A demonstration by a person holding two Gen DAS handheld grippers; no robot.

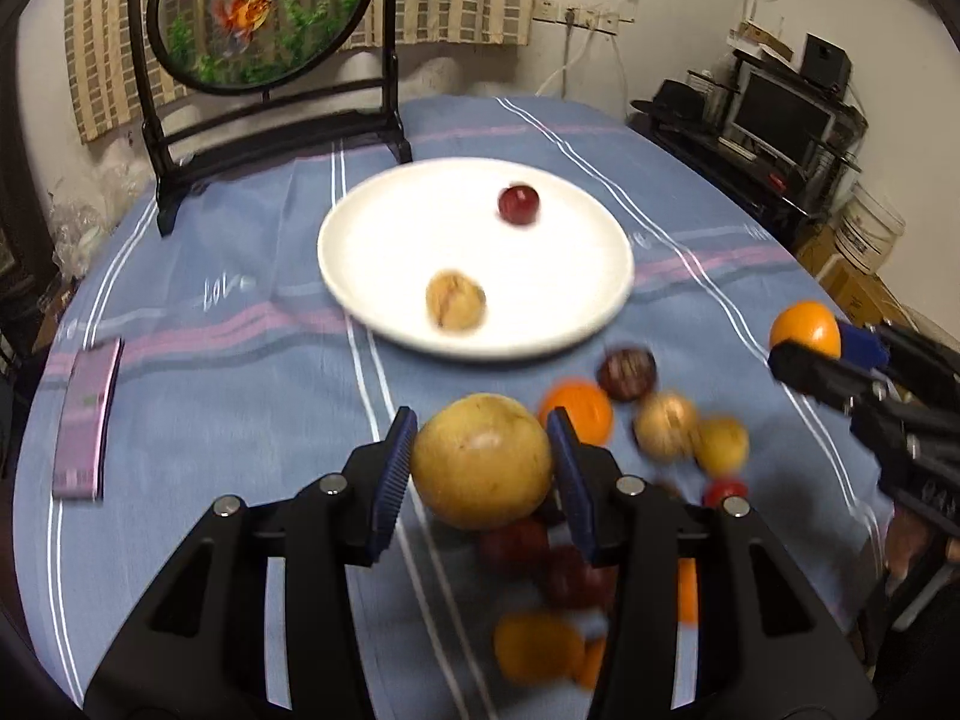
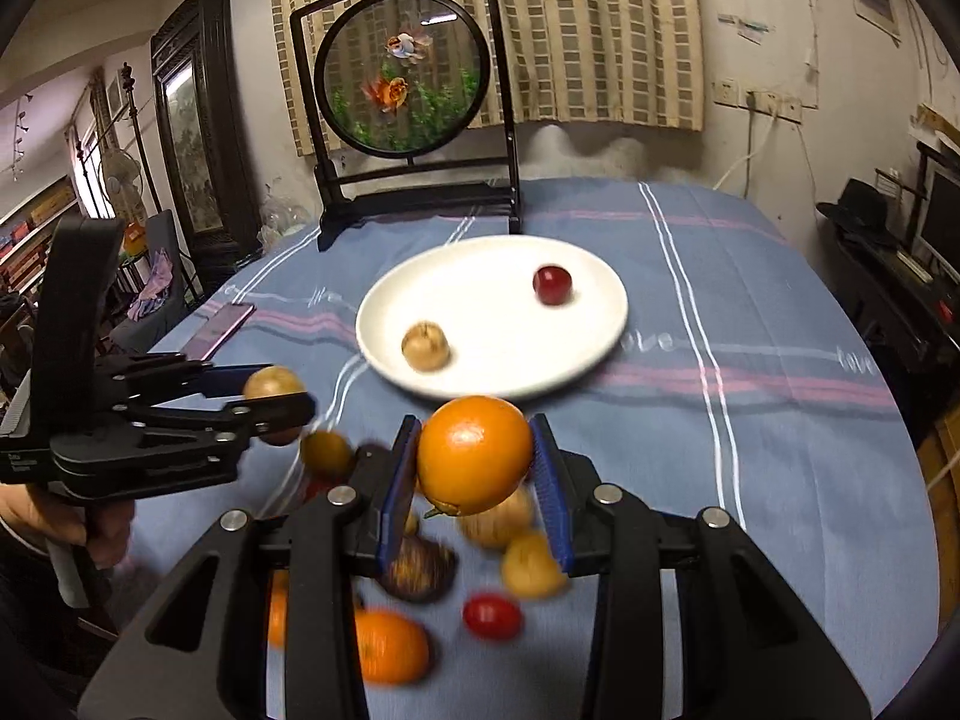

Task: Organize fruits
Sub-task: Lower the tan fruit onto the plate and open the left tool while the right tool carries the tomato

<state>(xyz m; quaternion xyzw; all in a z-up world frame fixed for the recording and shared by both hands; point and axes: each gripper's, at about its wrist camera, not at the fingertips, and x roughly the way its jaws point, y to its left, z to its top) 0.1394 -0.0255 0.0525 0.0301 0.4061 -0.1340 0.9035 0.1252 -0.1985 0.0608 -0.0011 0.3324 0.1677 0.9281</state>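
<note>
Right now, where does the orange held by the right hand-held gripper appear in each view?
Left wrist view: the orange is at the far right edge, between the fingers of the right hand-held gripper.
Right wrist view: the orange is at lower centre.
Shared landmark: the white plate.

Black plastic grippers (image 1: pixel 480 468), ribbed blue pads (image 1: pixel 393 480), silver screws (image 1: pixel 332 483).
</note>
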